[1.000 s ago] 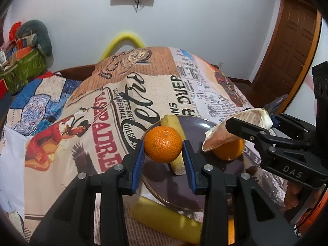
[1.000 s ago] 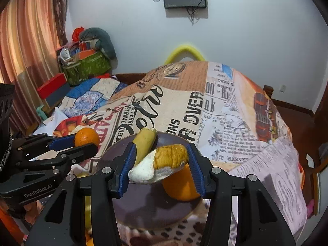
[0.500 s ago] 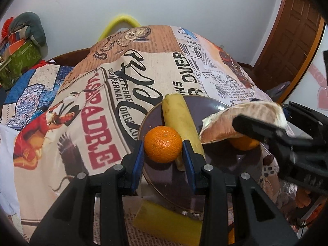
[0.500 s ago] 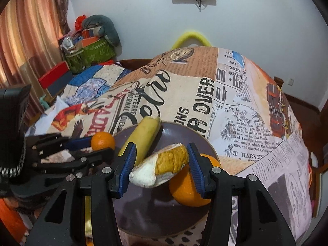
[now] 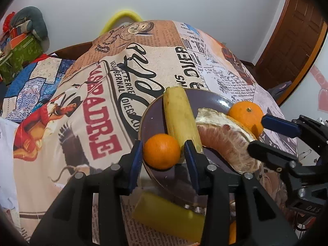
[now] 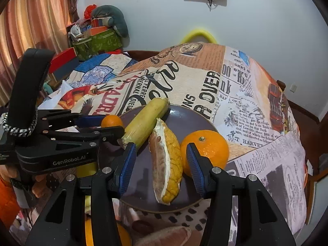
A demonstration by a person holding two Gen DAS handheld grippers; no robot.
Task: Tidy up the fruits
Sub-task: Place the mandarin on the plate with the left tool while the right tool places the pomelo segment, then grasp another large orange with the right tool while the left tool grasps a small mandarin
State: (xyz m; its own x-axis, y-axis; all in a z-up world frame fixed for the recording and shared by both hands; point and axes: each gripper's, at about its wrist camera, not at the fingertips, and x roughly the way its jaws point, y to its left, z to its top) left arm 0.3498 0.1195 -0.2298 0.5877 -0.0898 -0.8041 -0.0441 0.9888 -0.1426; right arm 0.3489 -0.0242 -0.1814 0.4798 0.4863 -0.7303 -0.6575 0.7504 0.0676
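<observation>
A dark purple plate (image 6: 184, 121) (image 5: 151, 119) holds a yellow corn cob (image 6: 143, 121) (image 5: 180, 119), a pomelo wedge (image 6: 167, 164) (image 5: 227, 141) and a large orange (image 6: 207, 147) (image 5: 246, 114). My left gripper (image 5: 163, 153) is shut on a small orange (image 5: 162, 150) (image 6: 111, 121) at the plate's left rim, beside the corn. My right gripper (image 6: 161, 162) is open, its jaws on either side of the pomelo wedge, which lies on the plate.
The plate sits on a bed with a newspaper-print cover (image 5: 114, 86). A yellow block-shaped fruit (image 5: 168, 215) lies near me below the plate. A pile of boxes and cushions (image 6: 98, 34) stands at the left wall. A wooden door (image 5: 291, 41) is on the right.
My right gripper has opened and let go of the pomelo wedge, which now lies on the plate. My left gripper with the small orange has come down to the plate's rim.
</observation>
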